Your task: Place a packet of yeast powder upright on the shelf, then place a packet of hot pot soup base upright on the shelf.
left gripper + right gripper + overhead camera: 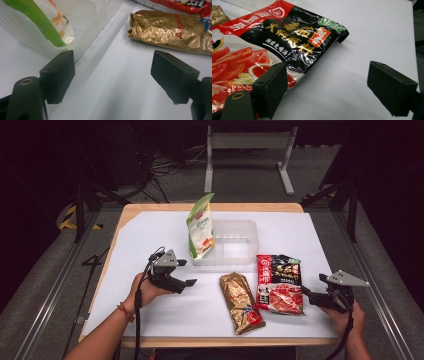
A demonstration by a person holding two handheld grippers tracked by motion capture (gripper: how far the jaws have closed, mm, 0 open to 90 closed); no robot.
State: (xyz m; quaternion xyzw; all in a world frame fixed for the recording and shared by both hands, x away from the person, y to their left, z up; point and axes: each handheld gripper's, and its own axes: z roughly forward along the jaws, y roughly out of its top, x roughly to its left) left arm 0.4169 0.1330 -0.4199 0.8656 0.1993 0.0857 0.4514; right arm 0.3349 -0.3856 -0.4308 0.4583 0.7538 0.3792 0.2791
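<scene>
- Green-and-white pouch (200,227) stood upright in the left end of the clear plastic tub (240,227) at mid-table toward the far edge; long axis vertical, top tilted slightly toward the far edge.
- Left gripper (191,282) lay low over the white sheet (150,235), near the tub's left near corner, pointing toward the right edge; jaws wide apart, nothing between them.
- Left hand (145,292) gripped it from the near-left, forearm angled in from the near edge.
- Right gripper (305,292) sat by the right edge, pointing left at the red-and-black packet (279,283); jaws wide, holding nothing.
- Gold packet (241,302) lay just left of the red-and-black packet.
</scene>
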